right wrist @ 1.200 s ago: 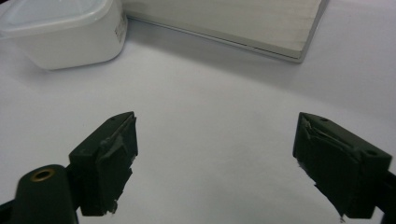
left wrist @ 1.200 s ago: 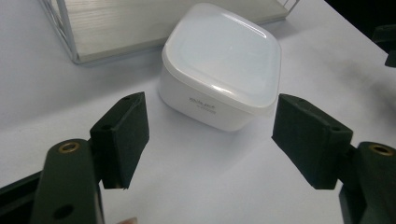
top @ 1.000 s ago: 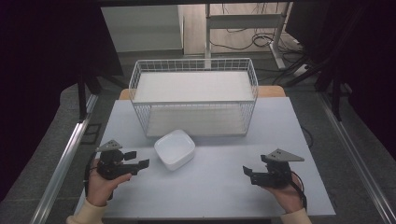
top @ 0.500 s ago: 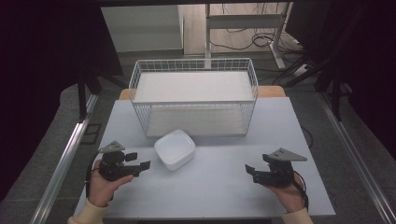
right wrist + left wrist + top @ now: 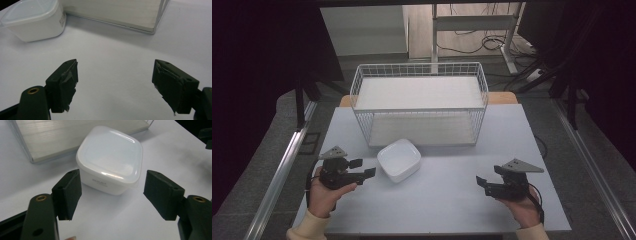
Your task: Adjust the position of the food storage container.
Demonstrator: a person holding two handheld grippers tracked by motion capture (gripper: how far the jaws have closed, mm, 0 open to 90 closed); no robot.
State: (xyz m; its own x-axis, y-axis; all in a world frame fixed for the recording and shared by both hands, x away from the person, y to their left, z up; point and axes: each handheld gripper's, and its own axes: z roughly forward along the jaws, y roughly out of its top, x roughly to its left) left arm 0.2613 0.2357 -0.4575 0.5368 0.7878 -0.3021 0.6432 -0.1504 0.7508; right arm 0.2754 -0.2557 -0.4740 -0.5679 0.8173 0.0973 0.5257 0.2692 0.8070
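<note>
White square plastic container (image 5: 110,160) w/ lid on, left claw (image 5: 112,192) wide, right claw (image 5: 115,85) wide, both empty

Left gripper (image 5: 112,195) jaws wide apart, w/ nothing between; lidded white plastic container (image 5: 111,160) just ahead on white table (image 5: 120,220), wire basket's base (image 5: 62,135) behind.

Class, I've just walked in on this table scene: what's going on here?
A person holds a hand-held gripper in each hand at a white table. The left hand-held gripper points at a lidded white container that sits in front of a wire basket; its jaws stand open, not touching it. The right hand-held gripper hangs open over bare table, farther off. Nothing is held.
</note>
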